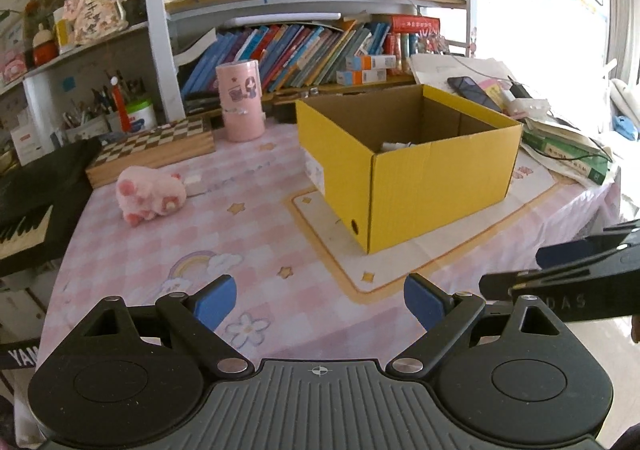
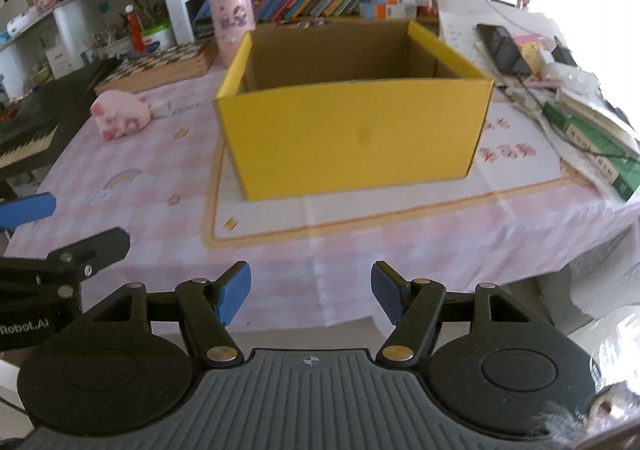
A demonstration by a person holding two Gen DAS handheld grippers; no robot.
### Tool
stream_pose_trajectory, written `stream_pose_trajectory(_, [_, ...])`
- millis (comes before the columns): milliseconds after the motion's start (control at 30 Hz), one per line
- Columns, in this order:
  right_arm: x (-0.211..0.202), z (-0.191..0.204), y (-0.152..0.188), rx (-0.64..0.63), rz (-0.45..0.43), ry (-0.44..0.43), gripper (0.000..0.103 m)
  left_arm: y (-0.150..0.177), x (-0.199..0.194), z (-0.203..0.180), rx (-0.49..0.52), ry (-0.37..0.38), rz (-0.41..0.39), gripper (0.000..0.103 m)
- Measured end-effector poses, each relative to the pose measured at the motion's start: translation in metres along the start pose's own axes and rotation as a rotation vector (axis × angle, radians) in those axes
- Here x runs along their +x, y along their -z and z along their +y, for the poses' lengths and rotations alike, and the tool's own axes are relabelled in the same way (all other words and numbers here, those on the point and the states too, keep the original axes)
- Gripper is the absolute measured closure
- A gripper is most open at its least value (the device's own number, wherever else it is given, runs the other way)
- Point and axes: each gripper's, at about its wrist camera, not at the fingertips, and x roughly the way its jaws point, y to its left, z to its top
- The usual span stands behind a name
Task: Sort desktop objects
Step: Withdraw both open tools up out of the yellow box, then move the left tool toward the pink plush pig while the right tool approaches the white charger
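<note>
A: What sits on the pink checked tablecloth?

B: An open yellow cardboard box at the middle; a pink plush toy lies well to its left.

A: And the grippers?

B: Left gripper and right gripper both spread, nothing between them.
</note>
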Motion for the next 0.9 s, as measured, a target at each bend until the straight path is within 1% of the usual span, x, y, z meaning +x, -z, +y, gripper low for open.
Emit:
stream_pose_trajectory(200, [-0.006,0.024,0.014,-0.030,0.015,-0.015,0.034,0.011,-0.012,0.012,0.002,0.005,0.006,0.010])
stream_pose_trajectory(433, [-0.013,0.047,0.026,-0.053,0.022,-0.026,0.034,0.024,-0.026,0.024,0.002,0.006,0.013,0.010])
stream_pose_trajectory(900, [-0.018,0.086,0.035,-0.121,0.016,-0.061,0.034,0.041,-0.047,0.056,-0.054,-0.044,0.006,0.009])
